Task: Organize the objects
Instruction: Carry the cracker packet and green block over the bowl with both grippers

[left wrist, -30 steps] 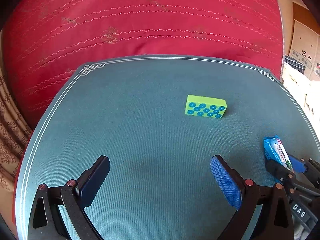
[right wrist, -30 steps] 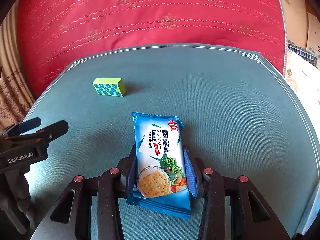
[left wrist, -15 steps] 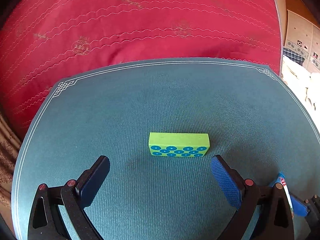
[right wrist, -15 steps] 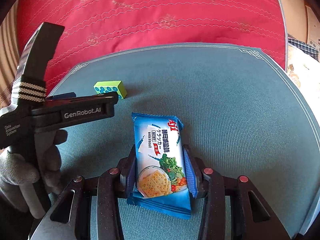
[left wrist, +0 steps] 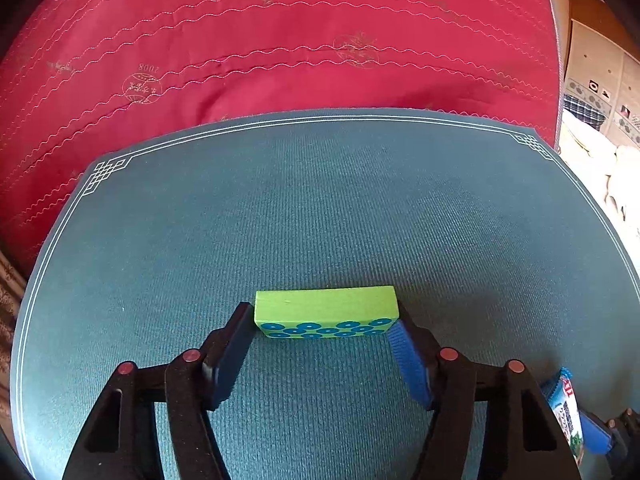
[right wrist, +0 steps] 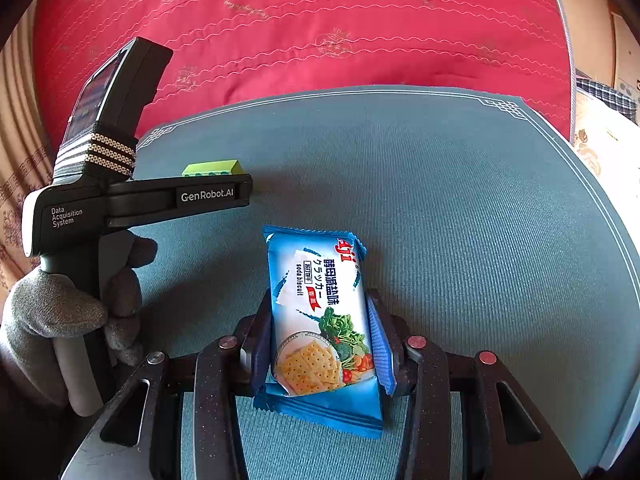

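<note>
Both views are bright and evenly lit by daylight that seems to come from the upper right, where a pale area is washed out to near white. The red bedcover glows strongly saturated. Shadows on the teal mat are soft and short. Fisheye distortion bows the mat's edges, and the corners fall to black. Focus is sharp, with no motion blur.

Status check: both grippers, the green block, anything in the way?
Left gripper just closed onto green block, pads at its ends. Right gripper shut on cracker packet. Mat ahead unobstructed.
</note>
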